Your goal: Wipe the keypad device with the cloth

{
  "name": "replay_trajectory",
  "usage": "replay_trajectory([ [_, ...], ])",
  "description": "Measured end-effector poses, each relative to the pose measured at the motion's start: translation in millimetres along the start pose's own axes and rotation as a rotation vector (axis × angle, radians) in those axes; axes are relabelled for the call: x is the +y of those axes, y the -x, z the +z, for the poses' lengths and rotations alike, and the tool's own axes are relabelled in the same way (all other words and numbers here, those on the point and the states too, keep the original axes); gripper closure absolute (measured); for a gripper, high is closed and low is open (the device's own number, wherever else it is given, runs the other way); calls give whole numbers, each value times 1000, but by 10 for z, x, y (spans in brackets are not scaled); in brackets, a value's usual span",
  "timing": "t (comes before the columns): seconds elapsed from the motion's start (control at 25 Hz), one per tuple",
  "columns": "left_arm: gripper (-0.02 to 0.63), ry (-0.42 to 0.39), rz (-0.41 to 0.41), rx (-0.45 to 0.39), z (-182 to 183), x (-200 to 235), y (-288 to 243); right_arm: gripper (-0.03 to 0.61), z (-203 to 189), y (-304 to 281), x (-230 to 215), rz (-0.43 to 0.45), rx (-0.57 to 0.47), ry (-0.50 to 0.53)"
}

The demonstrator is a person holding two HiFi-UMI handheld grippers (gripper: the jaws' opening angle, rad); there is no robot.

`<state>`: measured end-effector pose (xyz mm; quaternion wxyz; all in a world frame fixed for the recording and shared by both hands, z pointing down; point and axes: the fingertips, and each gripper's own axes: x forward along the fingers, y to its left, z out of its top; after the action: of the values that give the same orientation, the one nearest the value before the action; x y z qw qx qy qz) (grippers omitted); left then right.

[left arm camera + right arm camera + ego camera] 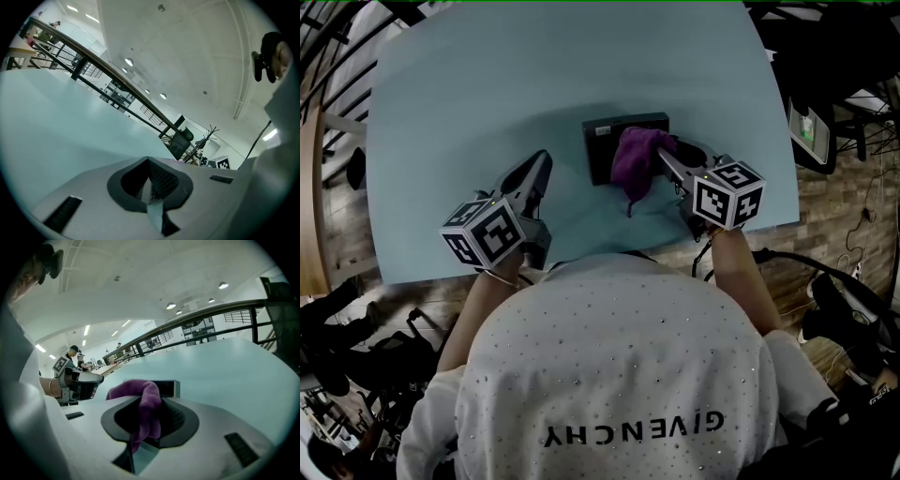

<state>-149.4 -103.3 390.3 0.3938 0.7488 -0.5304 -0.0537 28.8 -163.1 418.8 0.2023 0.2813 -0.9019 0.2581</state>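
Note:
A black keypad device (605, 141) lies on the pale blue table (487, 84), right of centre. A purple cloth (636, 161) drapes over the device's right half. My right gripper (667, 162) is shut on the purple cloth (146, 408), which bunches between its jaws in front of the keypad device (168, 387). My left gripper (538, 167) rests to the left of the device, apart from it, with its jaws shut and nothing between them (151, 180).
The table's front edge (441, 272) runs just before the person's body. Wooden floor, chairs and cables surround the table. A monitor (807, 127) stands off the table's right side. People stand far behind the left gripper (75, 383) in the right gripper view.

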Motion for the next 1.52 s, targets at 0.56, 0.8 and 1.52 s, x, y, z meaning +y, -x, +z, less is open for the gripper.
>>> replay_trajectory([
  [0.56, 620, -4, 1, 8, -24, 9, -1, 482, -69, 113, -181, -64, -13, -21],
  [0.8, 620, -5, 6, 11, -33, -7, 12, 483, -76, 183, -275, -94, -31, -43],
  [1.52, 620, 1, 11, 7, -62, -23, 35, 483, -138, 348, -540, -186, -44, -67],
])
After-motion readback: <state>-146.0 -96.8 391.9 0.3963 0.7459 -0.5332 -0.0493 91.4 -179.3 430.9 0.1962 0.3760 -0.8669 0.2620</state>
